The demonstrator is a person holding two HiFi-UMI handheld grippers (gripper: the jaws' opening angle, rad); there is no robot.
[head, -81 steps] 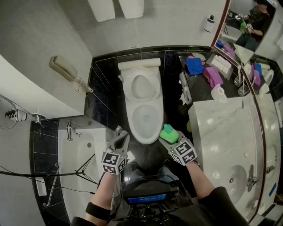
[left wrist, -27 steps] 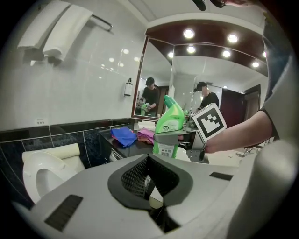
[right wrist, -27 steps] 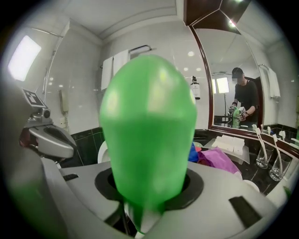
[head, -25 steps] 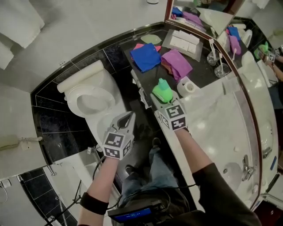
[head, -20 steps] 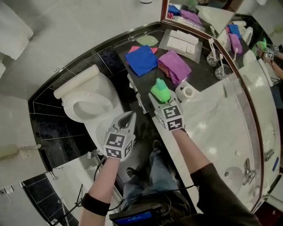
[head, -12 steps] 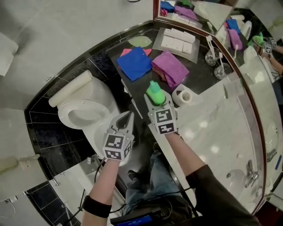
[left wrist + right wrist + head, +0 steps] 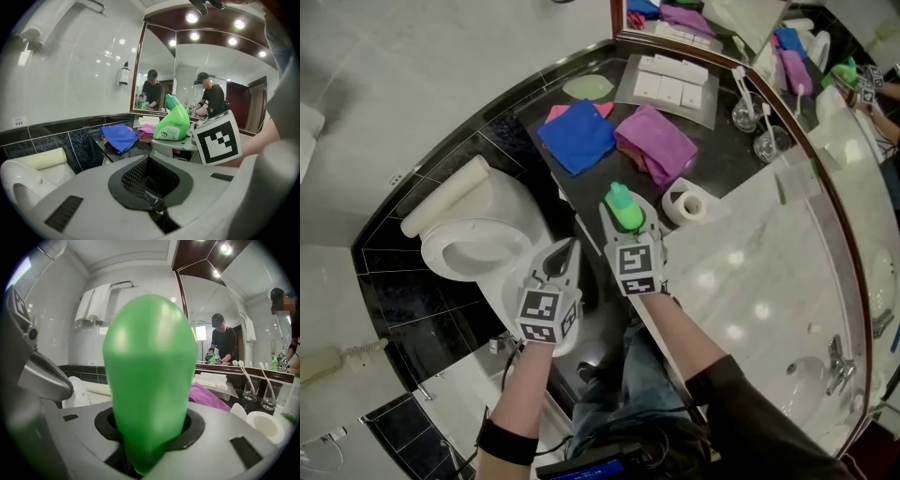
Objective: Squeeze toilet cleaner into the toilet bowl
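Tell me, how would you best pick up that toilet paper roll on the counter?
Probably from above, pinching across the round outer wall of the toilet paper roll: it stands on end with its core hole facing up, so the curved sides are the parts to hold.

Cleaner bottle (image 7: 623, 208) bright green. Blue cloth (image 7: 577, 137) plain; purple cloth (image 7: 656, 145) magenta-toned. Toilet (image 7: 502, 211) white. Toilet roll (image 7: 675, 212) white. Dish (image 7: 588, 87) pale green. Tabletop (image 7: 727, 155) glossy black. Wall (image 7: 441, 56) light grey; lower tiles (image 7: 403, 291) black with pale grout.
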